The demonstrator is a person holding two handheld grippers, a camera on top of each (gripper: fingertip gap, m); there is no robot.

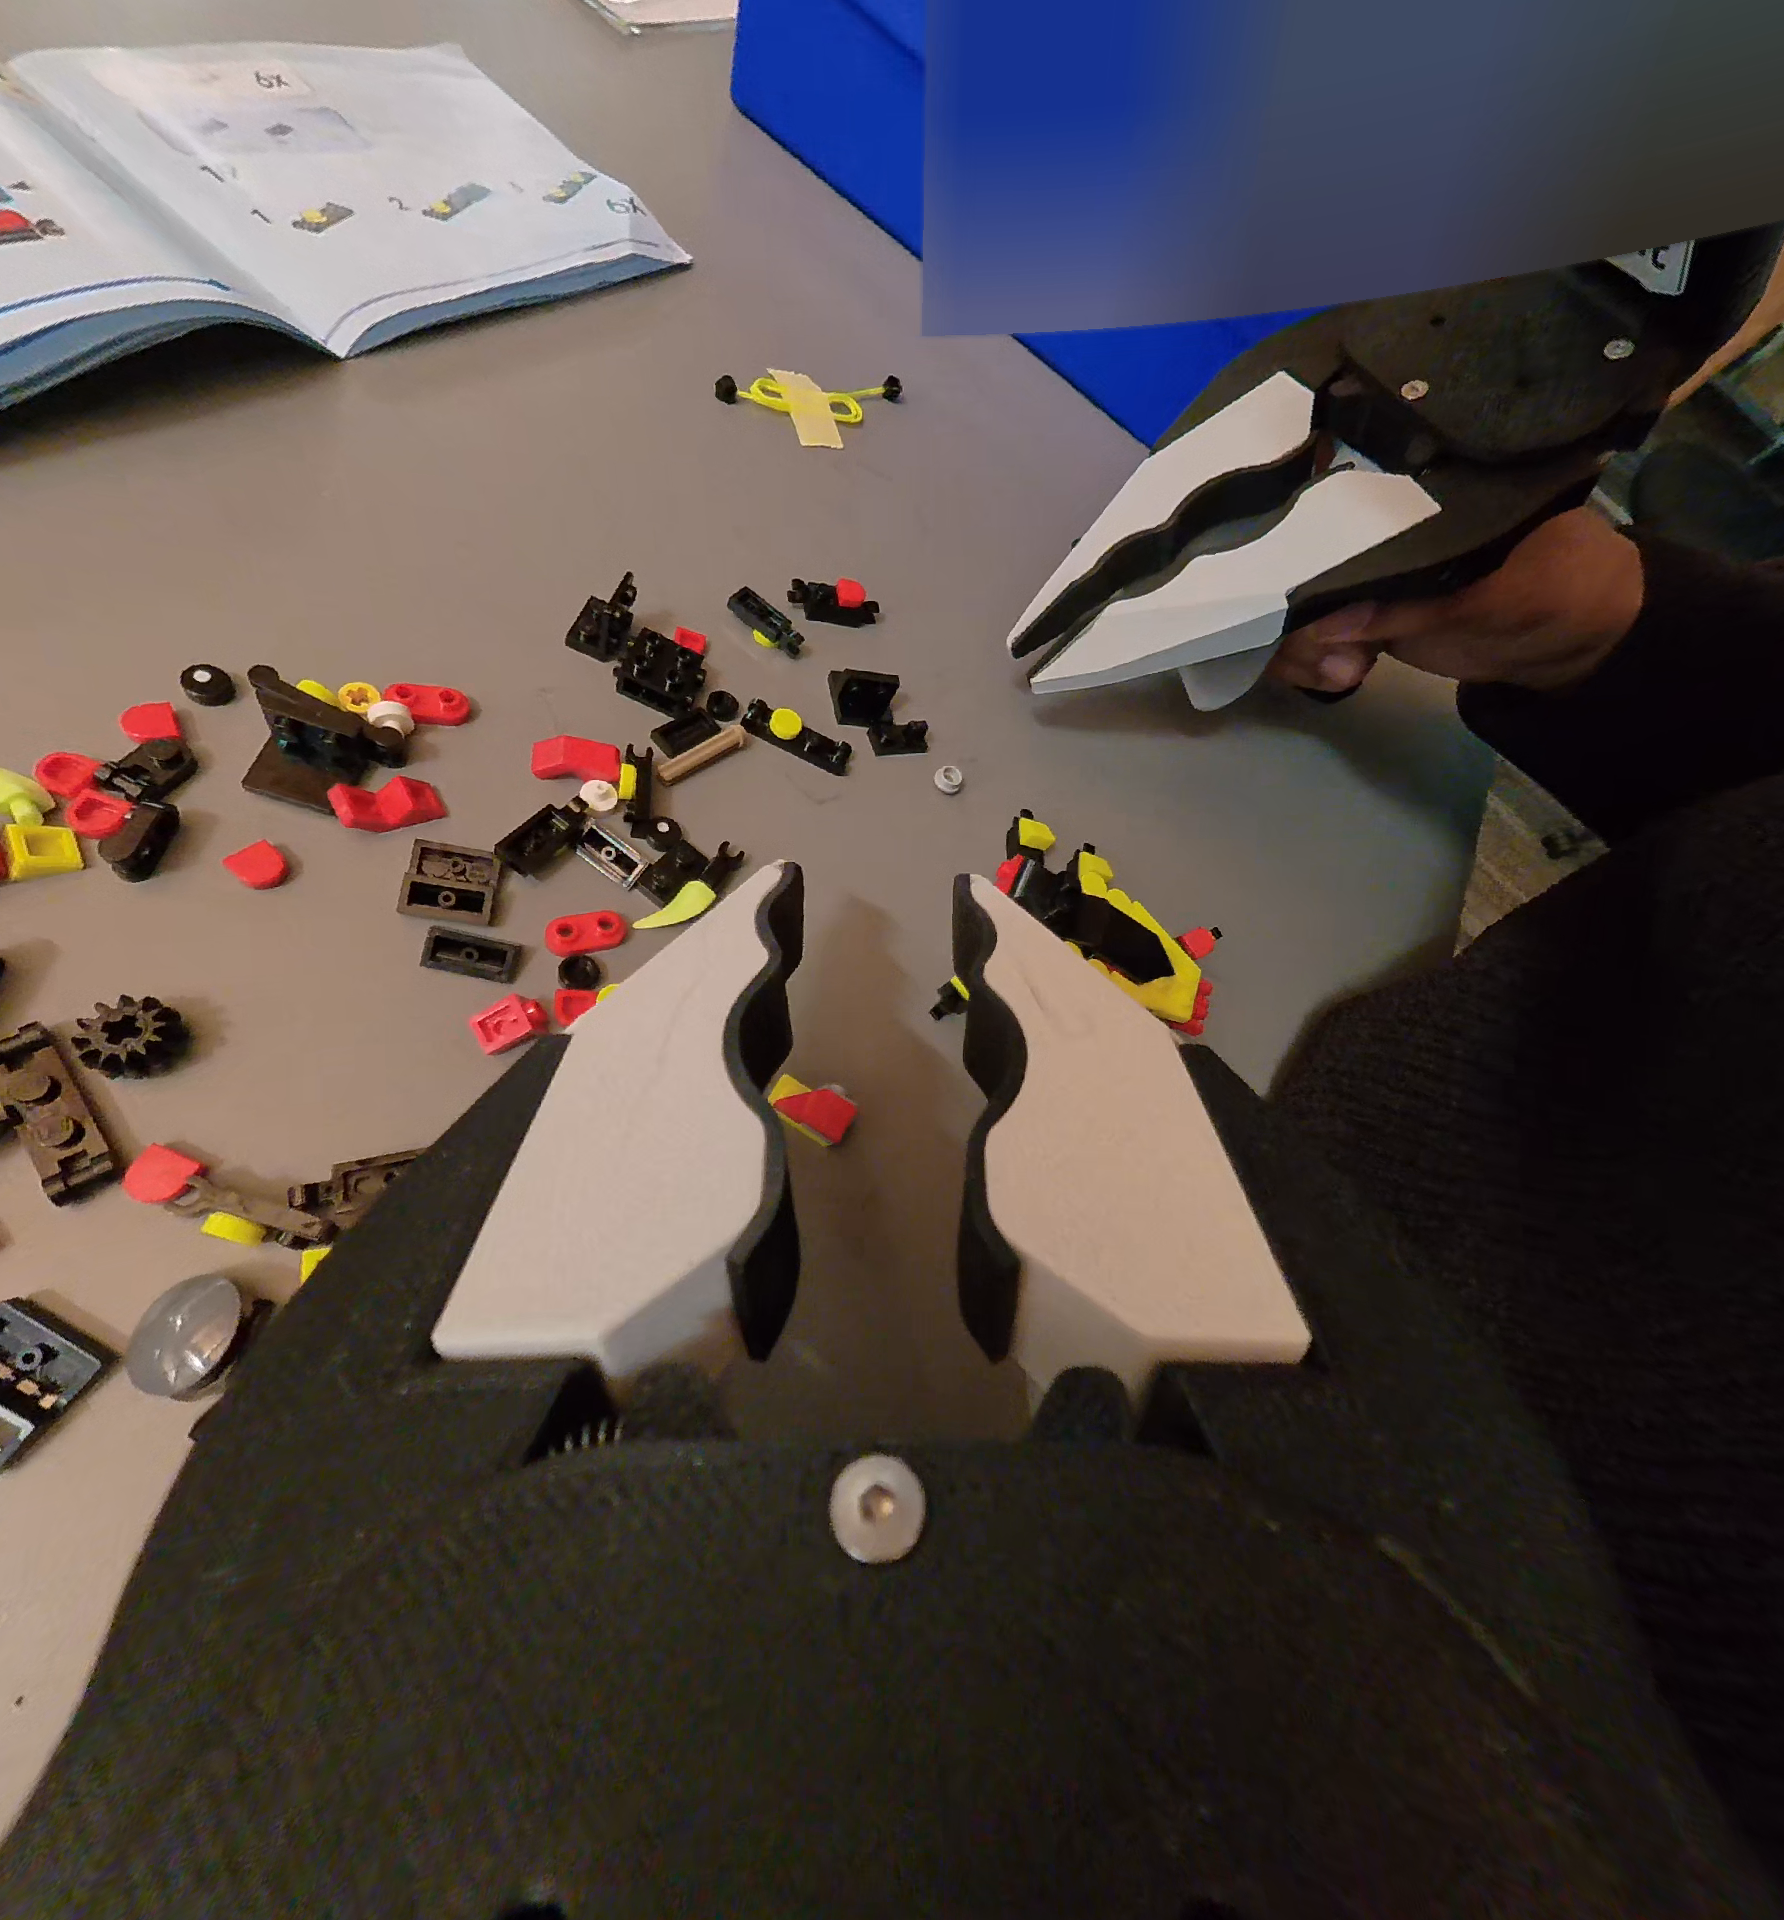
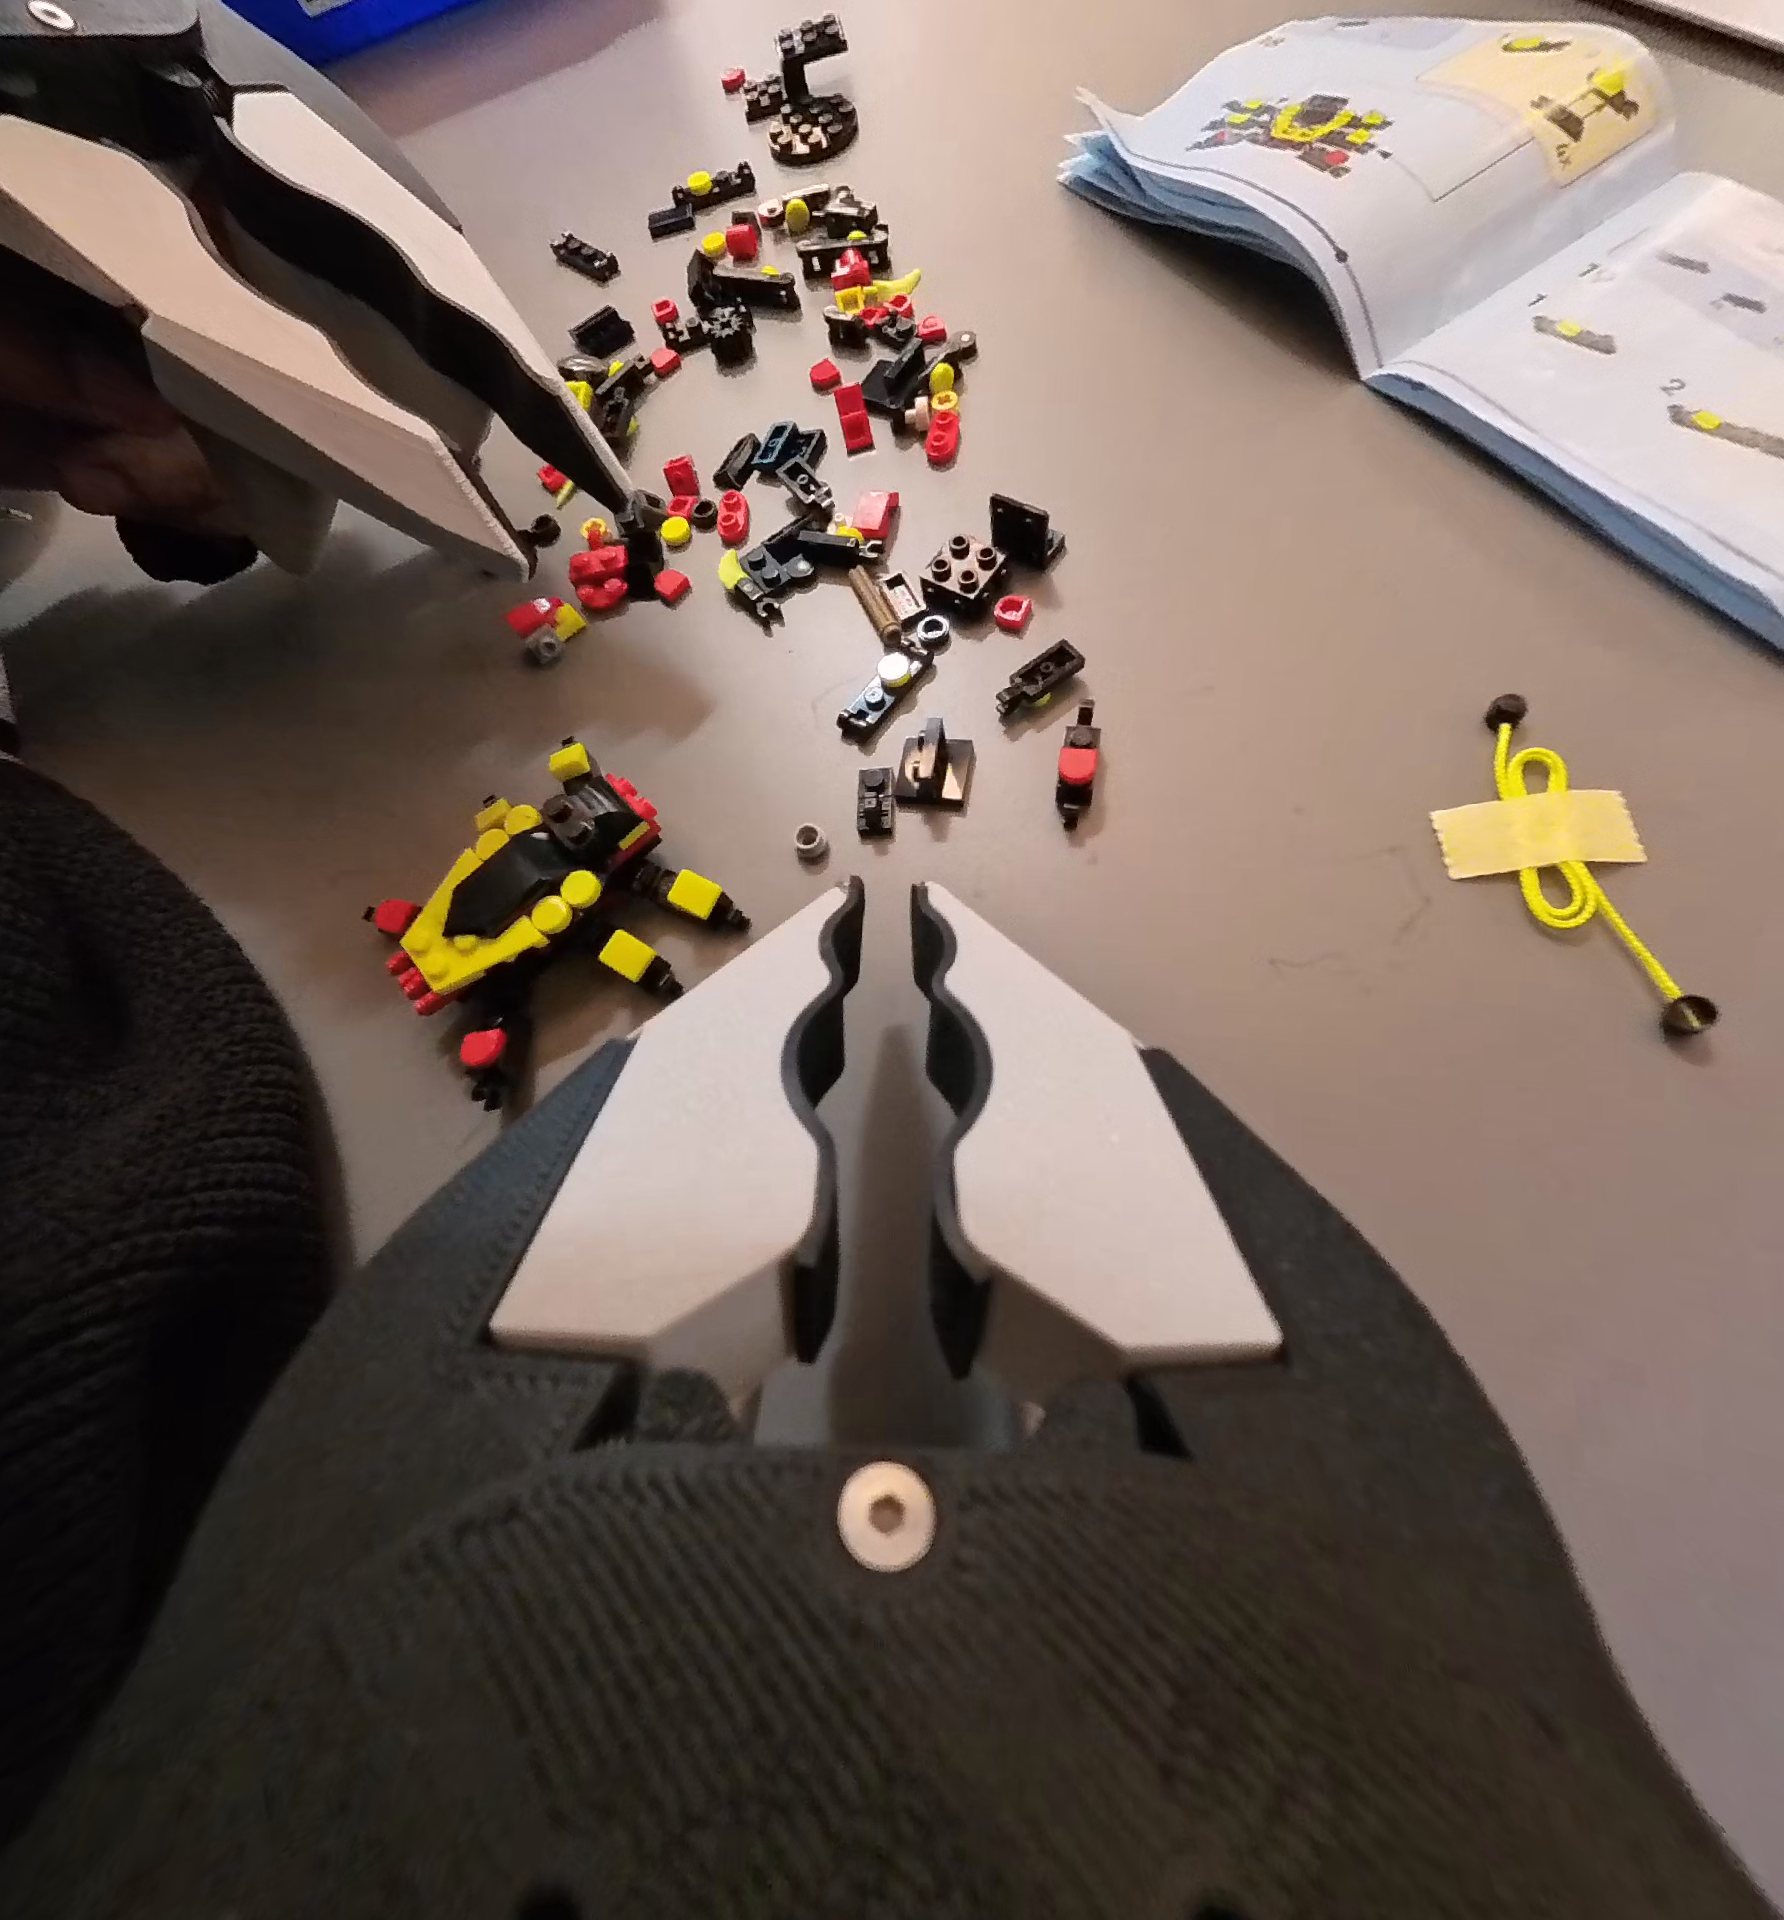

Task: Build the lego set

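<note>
A partly built yellow, black and red model (image 1: 1142, 940) (image 2: 545, 894) lies on the grey table. My left gripper (image 1: 875, 881) is open and empty, low over the table, with the model just right of its right finger. A small red and yellow piece (image 1: 815, 1112) lies under the gap between its fingers. In the right wrist view the left gripper (image 2: 576, 528) hovers at the near edge of the loose bricks (image 2: 794, 416). My right gripper (image 2: 886, 891) is slightly open and empty, right of the model; it also shows in the left wrist view (image 1: 1025, 660).
Several loose black, red and yellow bricks (image 1: 607, 748) are scattered left of the model. An open instruction booklet (image 1: 244, 187) (image 2: 1490, 260) lies beyond. A taped yellow string (image 1: 810, 400) (image 2: 1542, 842) lies apart. A blue box (image 1: 836, 114) stands at the back. A dark sleeve (image 2: 88, 1039) is near the model. Some 10 cm of space lies between my two pairs of fingers.
</note>
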